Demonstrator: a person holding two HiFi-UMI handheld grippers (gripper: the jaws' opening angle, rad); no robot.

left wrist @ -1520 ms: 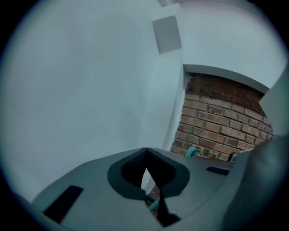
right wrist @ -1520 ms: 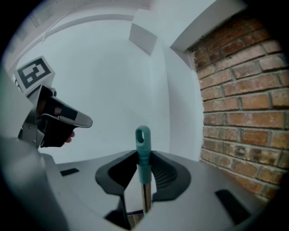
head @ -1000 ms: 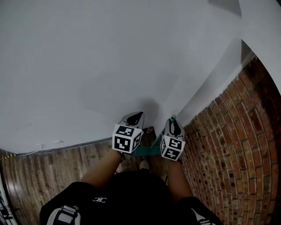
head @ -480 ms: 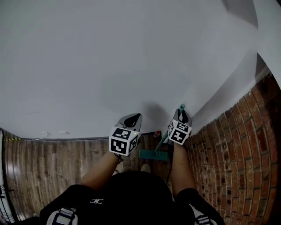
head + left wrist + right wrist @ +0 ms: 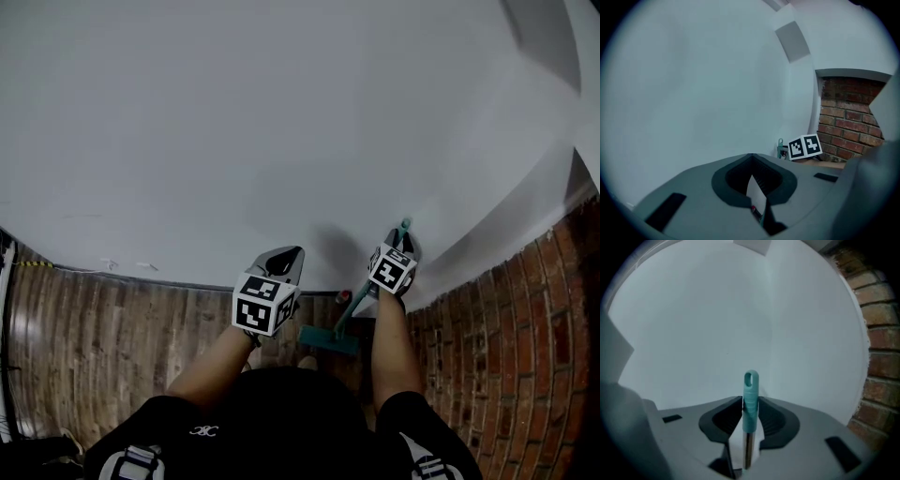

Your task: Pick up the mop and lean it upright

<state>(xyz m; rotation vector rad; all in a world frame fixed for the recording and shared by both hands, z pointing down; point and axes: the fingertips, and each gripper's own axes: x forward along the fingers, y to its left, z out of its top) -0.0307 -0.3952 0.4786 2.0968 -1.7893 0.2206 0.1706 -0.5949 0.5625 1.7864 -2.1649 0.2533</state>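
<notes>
The mop stands on its teal head (image 5: 328,340) on the wood floor, and its thin handle (image 5: 352,309) rises toward the white wall. My right gripper (image 5: 405,241) is shut on the handle just under the teal hanging tip (image 5: 751,380). In the right gripper view the jaws (image 5: 751,404) press both sides of that teal grip. My left gripper (image 5: 292,253) hovers left of the mop, apart from it, fingertips together and holding nothing (image 5: 751,158). The left gripper view shows the right gripper's marker cube (image 5: 805,146) and the mop tip (image 5: 780,143) near the corner.
A white wall (image 5: 234,141) fills the front and meets a red brick wall (image 5: 506,375) at the right in a corner. Wood floor (image 5: 94,347) runs left, with a thin cable (image 5: 122,265) along the wall's foot. The person's body fills the bottom of the head view.
My right gripper has carried the mop handle's top up and to the right toward the corner. The handle now stands steeper. My left gripper has shifted only slightly.
</notes>
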